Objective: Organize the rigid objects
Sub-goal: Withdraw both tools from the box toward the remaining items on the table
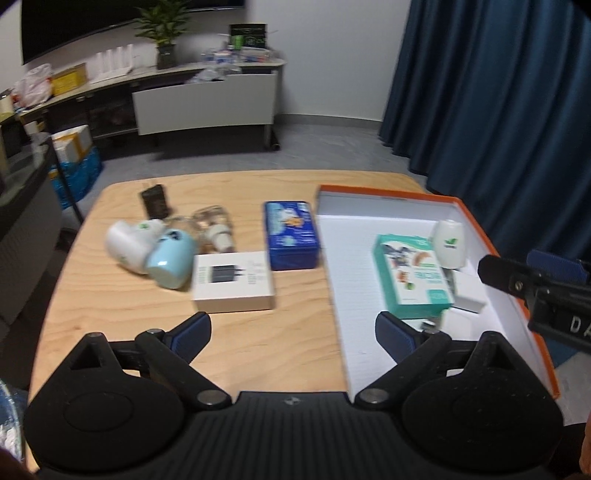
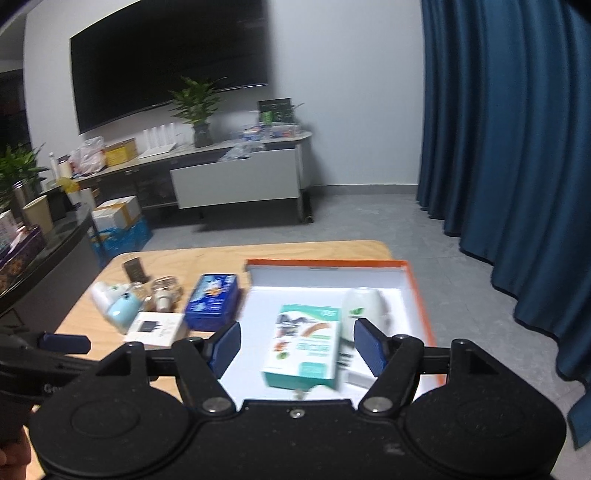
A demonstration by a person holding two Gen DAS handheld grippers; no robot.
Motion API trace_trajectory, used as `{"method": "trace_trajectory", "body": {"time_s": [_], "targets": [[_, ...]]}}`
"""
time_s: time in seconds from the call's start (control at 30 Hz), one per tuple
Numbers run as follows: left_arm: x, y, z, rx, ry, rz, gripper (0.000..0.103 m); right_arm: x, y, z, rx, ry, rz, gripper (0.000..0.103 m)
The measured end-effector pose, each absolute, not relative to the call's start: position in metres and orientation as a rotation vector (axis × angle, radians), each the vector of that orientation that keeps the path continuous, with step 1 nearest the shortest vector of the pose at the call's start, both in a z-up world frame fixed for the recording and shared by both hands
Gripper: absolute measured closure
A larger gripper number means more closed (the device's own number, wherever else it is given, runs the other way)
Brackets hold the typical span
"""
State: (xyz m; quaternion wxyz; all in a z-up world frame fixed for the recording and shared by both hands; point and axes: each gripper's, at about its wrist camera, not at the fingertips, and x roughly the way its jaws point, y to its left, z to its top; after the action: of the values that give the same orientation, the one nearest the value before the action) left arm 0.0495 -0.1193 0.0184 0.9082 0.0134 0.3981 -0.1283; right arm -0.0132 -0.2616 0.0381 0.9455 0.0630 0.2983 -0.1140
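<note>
An orange-rimmed white box (image 1: 343, 258) (image 2: 417, 295) lies open on the right of the wooden table (image 1: 110, 295). In it lie a teal carton (image 1: 410, 273) (image 2: 306, 343) and a white bottle (image 1: 448, 243) (image 2: 364, 310). Left of the box lie a blue tin (image 1: 291, 234) (image 2: 212, 301), a white charger box (image 1: 233, 280) (image 2: 155, 326), a light blue cup (image 1: 171, 258) (image 2: 123, 310), a white container (image 1: 125, 243) and a black adapter (image 1: 155, 201). My left gripper (image 1: 293, 325) is open and empty above the table's near edge. My right gripper (image 2: 295, 343) is open above the teal carton.
A clear glass item with a white bulb-like piece (image 1: 216, 225) lies behind the charger box. Beyond the table stand a low cabinet (image 1: 203, 103) with a plant (image 1: 162, 29), a wall screen (image 2: 166, 55) and blue curtains (image 1: 498, 110).
</note>
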Motion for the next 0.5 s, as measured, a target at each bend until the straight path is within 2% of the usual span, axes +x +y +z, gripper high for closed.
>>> {"method": "trace_trajectory", "body": {"time_s": [0.5], "targets": [[0.051, -0.05, 0.011, -0.06, 0.82, -0.143, 0.004, 0.017, -0.203, 0.024, 0.118, 0.665, -0.099, 0.022]]}}
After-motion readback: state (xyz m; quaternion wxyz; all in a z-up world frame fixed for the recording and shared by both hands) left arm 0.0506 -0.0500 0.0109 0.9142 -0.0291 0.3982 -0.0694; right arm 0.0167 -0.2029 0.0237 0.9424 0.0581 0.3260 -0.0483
